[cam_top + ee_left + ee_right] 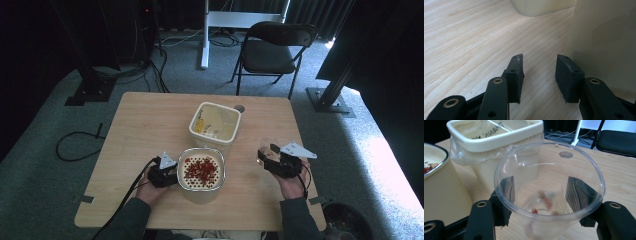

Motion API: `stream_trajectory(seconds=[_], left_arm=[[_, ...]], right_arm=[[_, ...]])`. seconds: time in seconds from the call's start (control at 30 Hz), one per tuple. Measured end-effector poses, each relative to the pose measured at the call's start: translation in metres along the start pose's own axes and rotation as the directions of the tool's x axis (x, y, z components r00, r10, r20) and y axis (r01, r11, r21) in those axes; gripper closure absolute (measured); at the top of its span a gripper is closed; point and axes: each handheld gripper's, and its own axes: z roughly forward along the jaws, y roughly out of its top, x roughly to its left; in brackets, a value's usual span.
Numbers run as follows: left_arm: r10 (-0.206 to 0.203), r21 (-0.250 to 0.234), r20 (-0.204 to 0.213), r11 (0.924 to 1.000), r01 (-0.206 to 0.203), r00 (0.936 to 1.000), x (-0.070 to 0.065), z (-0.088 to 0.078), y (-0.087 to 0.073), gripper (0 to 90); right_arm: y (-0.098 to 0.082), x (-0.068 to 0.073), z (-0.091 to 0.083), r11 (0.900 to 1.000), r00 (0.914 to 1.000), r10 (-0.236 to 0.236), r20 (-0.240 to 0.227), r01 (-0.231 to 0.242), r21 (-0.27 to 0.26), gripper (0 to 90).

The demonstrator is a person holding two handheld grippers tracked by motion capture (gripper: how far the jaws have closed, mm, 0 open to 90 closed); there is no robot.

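A clear plastic cup sits between the pads of my right gripper, which is shut on its sides. A few red scraps lie in the cup's bottom. From above, the cup and the right gripper are at the table's right side. A cream tub near the front edge carries a perforated top with red pieces. My left gripper is just left of that tub. Its jaws stand apart with only bare table between them, and the tub's wall is close on the right.
A second cream tub lined with a clear bag stands mid-table, just behind the first and left of the cup. The wooden table has a small round hole near its far edge. A black folding chair stands beyond it.
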Motion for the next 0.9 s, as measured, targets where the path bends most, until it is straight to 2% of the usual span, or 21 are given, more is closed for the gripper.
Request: stream_trajectory(seconds=[0.13, 0.23, 0.33, 0.4, 0.43, 0.53, 0.7, 0.9], left_arm=[[0.004, -0.001, 0.016, 1.0, -0.004, 0.9999, -0.003, 0.001, 0.001, 58.9], [0.009, -0.004, 0.03, 1.0, -0.009, 0.9995, -0.005, 0.003, 0.002, 58.9], [0.018, -0.004, 0.041, 0.9998, -0.018, 0.999, -0.007, 0.004, 0.002, 59.0], [0.019, 0.0, 0.041, 0.9998, -0.019, 0.999, -0.007, 0.004, 0.002, 57.6], [0.015, 0.005, 0.043, 0.9999, -0.015, 0.999, -0.006, 0.004, 0.002, 55.6], [-0.007, 0.014, 0.061, 0.9999, 0.006, 0.9981, -0.003, 0.003, -0.001, 50.8], [0.004, 0.017, 0.041, 0.9998, -0.005, 0.9992, -0.003, 0.001, -0.003, 49.1], [-0.013, 0.015, 0.017, 0.9998, 0.012, 0.9998, 0.001, -0.003, -0.006, 47.1]], right_arm=[[0.0, 0.0, -0.004, 1.0, 1.0, 0.008, -0.002, -0.008, -0.008, 40.0], [0.002, 0.006, -0.003, 1.0, 0.9997, -0.022, -0.006, 0.022, -0.002, 39.8], [0.003, 0.007, -0.004, 1.0, 0.9998, -0.007, -0.016, 0.007, -0.011, 39.9], [0.003, 0.011, -0.004, 1.0, 0.9993, -0.029, -0.026, 0.029, -0.005, 39.8], [0.004, 0.014, -0.004, 0.999, 0.999, -0.041, -0.018, 0.041, -0.009, 39.8], [0.007, 0.015, -0.006, 0.999, 0.9993, -0.028, -0.024, 0.028, -0.023, 39.8], [0.01, 0.016, -0.007, 0.999, 0.9993, -0.036, -0.011, 0.036, -0.018, 39.5], [0.015, 0.019, -0.008, 0.999, 0.9986, -0.05, 0.017, 0.05, -0.001, 39.2]])
